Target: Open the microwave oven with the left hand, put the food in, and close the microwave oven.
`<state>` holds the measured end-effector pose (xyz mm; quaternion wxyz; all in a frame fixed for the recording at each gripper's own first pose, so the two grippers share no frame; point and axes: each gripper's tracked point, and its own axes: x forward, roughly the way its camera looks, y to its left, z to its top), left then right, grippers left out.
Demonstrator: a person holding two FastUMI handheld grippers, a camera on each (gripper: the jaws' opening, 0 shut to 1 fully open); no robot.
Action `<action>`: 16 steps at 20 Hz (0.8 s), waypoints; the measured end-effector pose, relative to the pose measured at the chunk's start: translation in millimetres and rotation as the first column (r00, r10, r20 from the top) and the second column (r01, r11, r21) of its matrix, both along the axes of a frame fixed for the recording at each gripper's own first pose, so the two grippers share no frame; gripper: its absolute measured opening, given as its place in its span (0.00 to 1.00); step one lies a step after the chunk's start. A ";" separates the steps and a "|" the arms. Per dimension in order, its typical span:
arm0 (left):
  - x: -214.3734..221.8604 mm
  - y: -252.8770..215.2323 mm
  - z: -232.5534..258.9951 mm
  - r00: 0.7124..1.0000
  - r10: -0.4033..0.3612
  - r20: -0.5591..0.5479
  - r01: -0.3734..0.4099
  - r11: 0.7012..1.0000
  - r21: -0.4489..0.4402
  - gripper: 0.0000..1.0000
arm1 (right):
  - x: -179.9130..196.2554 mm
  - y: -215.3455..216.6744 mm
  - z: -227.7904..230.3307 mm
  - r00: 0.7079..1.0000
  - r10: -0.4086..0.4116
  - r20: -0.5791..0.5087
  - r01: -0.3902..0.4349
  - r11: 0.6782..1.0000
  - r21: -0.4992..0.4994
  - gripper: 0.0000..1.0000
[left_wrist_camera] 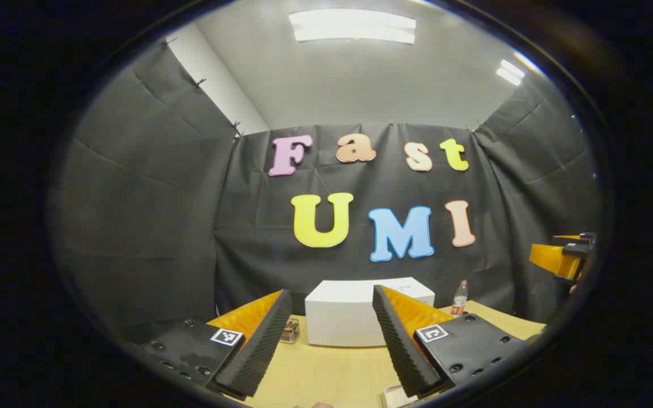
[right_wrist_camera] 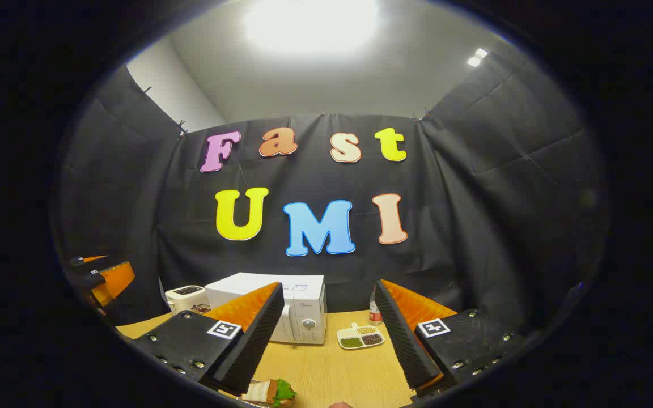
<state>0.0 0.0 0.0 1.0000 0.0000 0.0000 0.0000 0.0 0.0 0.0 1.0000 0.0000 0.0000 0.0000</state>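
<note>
A white microwave [left_wrist_camera: 340, 323] stands at the back of the wooden table, straight ahead of my left gripper [left_wrist_camera: 332, 292], which is open and holds nothing, well short of it. In the right gripper view the microwave [right_wrist_camera: 298, 309] has its door closed, and its knob faces me. A sandwich [right_wrist_camera: 272, 391] with green lettuce lies close below my right gripper [right_wrist_camera: 329, 284], which is open and empty above the table. Each gripper also appears at the side of the other's view: the right gripper [left_wrist_camera: 564, 258] and the left gripper [right_wrist_camera: 100, 277].
A white toaster [right_wrist_camera: 187, 297] sits left of the microwave. To its right are a divided dish of beans [right_wrist_camera: 360, 336] and a small bottle [right_wrist_camera: 373, 310], the bottle [left_wrist_camera: 459, 297] near the back wall. A small glass jar [left_wrist_camera: 289, 330] stands left of the microwave. Bare wooden table [right_wrist_camera: 326, 368] lies in front.
</note>
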 end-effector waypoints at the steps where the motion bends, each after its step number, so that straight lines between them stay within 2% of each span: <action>1: 0.3 -1.1 0.9 1.000 -0.001 0.001 0.001 1.000 0.001 0.95 | 0.0 -0.9 1.2 1.000 -0.002 0.002 0.001 1.000 0.001 0.97; 7: 3.4 -11.9 1.1 1.000 -0.001 0.000 0.001 1.000 0.005 0.95 | 2.9 -5.2 -1.1 1.000 -0.001 0.002 0.001 1.000 -0.005 0.97; 11: 5.8 -19.0 -3.4 1.000 0.001 -0.006 -0.001 1.000 -0.004 0.92 | 6.7 -10.7 -3.3 1.000 0.007 0.001 -0.007 1.000 -0.016 0.97; 13: 8.4 -25.6 -3.5 1.000 0.003 -0.005 -0.003 1.000 -0.002 0.95 | 9.1 -14.1 -4.0 1.000 0.014 0.003 -0.014 1.000 -0.021 0.97; 16: 13.1 -36.6 -4.5 1.000 0.009 -0.004 -0.009 1.000 0.006 0.92 | 11.8 -21.5 -7.2 1.000 0.027 0.003 -0.027 0.999 -0.031 0.97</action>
